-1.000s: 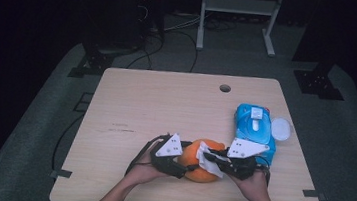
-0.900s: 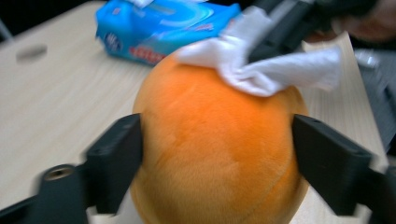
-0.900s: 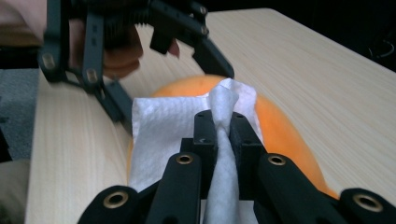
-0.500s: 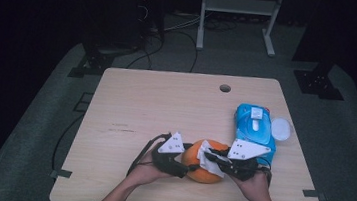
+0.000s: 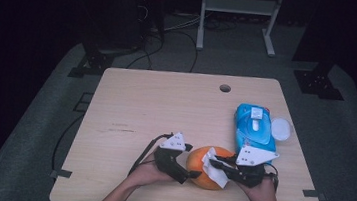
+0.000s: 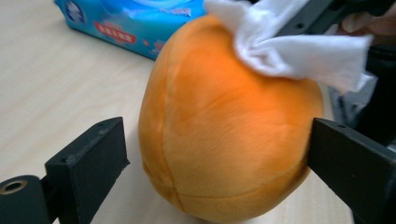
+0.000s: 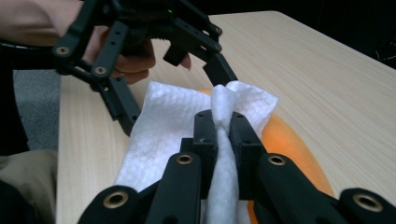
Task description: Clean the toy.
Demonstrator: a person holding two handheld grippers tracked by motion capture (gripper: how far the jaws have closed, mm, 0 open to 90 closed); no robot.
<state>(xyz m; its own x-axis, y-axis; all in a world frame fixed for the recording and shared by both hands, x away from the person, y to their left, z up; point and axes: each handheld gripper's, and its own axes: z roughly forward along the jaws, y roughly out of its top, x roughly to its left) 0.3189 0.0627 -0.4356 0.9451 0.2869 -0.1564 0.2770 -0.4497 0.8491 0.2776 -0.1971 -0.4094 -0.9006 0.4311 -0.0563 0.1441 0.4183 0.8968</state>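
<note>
Two grippers work one orange plush ball (image 5: 206, 173) near the table's (image 5: 166, 104) front edge, beside the blue wipes pack (image 5: 253, 127). My right gripper (image 7: 223, 125) pinches a white wipe (image 7: 163, 126) tight and lays it on the ball's top; I judge the wiping under way, with most of the surface left. My left gripper (image 6: 215, 154) straddles the ball; its jaws have just been opening, one standing clear, the other at the plush. Compared with a second ago, the ball sits in the same spot.
</note>
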